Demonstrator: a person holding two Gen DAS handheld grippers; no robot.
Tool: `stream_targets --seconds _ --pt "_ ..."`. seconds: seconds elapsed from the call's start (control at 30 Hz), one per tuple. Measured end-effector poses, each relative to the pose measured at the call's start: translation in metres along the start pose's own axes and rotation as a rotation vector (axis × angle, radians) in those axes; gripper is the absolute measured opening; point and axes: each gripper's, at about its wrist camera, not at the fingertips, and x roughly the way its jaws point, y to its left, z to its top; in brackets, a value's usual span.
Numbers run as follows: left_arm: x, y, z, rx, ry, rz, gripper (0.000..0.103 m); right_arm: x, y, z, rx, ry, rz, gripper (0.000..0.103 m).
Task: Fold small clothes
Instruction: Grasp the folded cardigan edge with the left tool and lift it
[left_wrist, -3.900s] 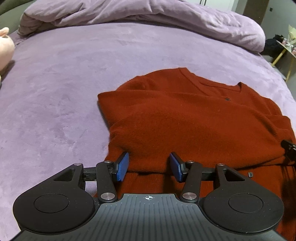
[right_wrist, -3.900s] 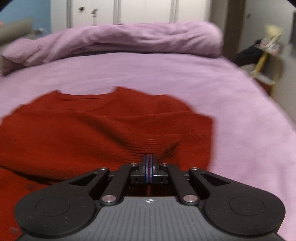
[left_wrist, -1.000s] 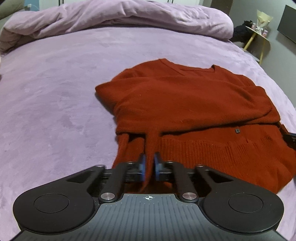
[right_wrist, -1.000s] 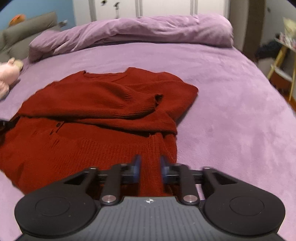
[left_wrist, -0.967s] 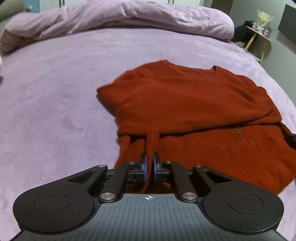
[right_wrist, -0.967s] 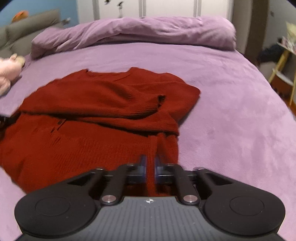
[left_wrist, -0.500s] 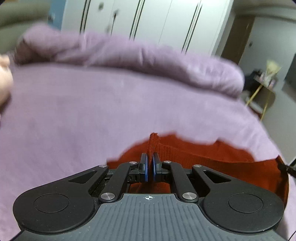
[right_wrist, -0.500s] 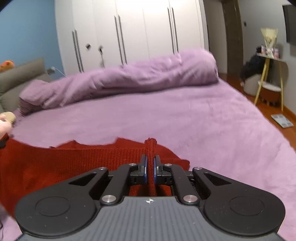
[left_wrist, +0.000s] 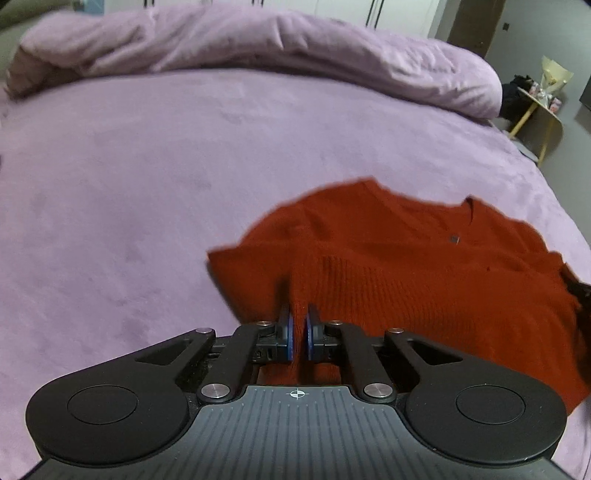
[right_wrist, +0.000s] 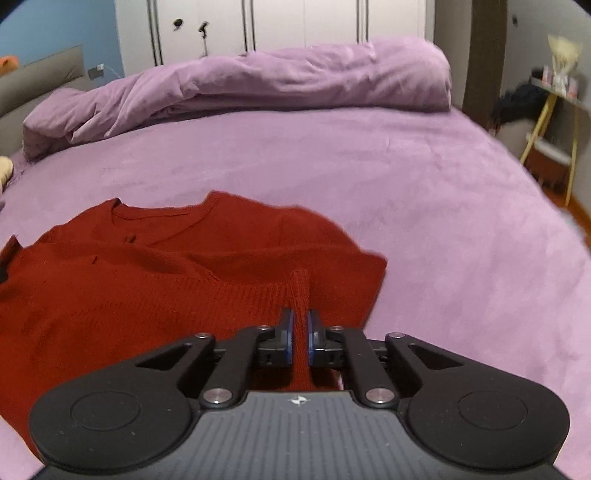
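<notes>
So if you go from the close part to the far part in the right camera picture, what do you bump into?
Black right tool pinching the knitted rust-red sweater → bare stretch of the purple velvety bed cover → the bunched-up purple duvet → white wardrobe doors at the back.

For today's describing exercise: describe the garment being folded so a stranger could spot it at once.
Start at the wide purple bed. On its near part lies a rust-red knitted sweater, its ribbed hem pinched by both grippers. It is the only red thing on the purple bedding.
</notes>
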Motion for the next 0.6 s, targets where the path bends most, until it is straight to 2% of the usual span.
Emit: stream_targets --seconds 0.13,0.17,0.23,0.3,0.37,0.4,0.43,0.5,0.6 --pt "-0.041 0.0 0.035 -0.033 -0.164 -0.01 0.008 -0.024 -0.002 0.035 0.03 -0.177 -0.029 0.006" --pt "-0.043 -0.001 0.044 -0.036 -0.195 0.004 0.008 -0.022 -0.003 0.045 0.04 -0.206 -0.055 0.006" --pt "-0.033 -0.008 0.063 -0.022 -0.227 0.077 0.008 -0.003 -0.004 0.065 0.046 -0.214 -0.101 0.006" --pt "-0.012 -0.015 0.075 -0.004 -0.222 0.148 0.008 0.024 -0.004 0.075 0.062 -0.184 -0.14 0.005" --pt "0.014 -0.02 0.08 -0.008 -0.191 0.178 0.008 0.044 -0.001 0.078 0.069 -0.152 -0.17 0.005" --pt "0.029 -0.022 0.08 -0.011 -0.163 0.196 0.008 0.053 0.001 0.079 0.063 -0.141 -0.194 0.0" --pt "0.038 -0.025 0.079 -0.005 -0.149 0.224 0.008 0.061 0.002 0.078 0.059 -0.133 -0.215 0.0" --pt "0.054 -0.03 0.074 0.026 -0.132 0.28 0.009 0.071 -0.001 0.074 0.077 -0.121 -0.221 0.0" --pt "0.069 -0.033 0.069 0.033 -0.105 0.305 0.009 0.077 0.0 0.067 0.1 -0.086 -0.2 0.0"
